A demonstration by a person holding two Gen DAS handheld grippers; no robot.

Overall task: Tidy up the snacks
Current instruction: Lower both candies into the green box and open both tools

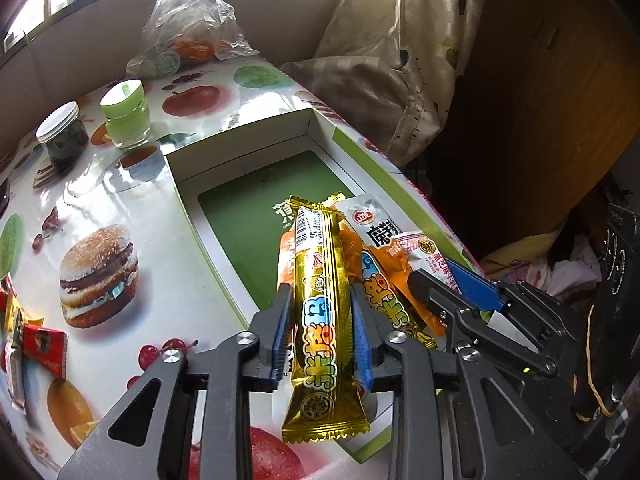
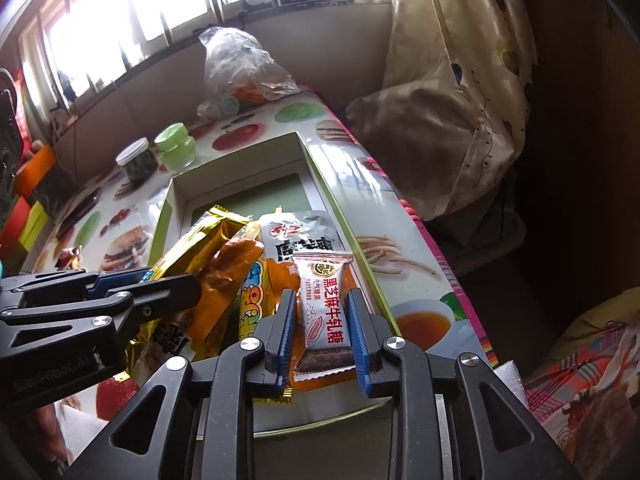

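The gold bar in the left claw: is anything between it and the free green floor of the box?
Nothing visible. The left claw holds the gold bar above the box; the green floor ahead is bare. Other snacks lie to its right, beside the right claw.

The surface (image 1: 120,184) is glossy white, printed with burgers, red apples and cherries; the box (image 1: 188,184) on it has white walls and a green floor panel. A gold snack bar (image 1: 320,300) carries blue and yellow lettering between blue-padded black fingers (image 1: 280,332), and the white candy wrapper (image 2: 324,312) shows red characters over what looks like a brown band.
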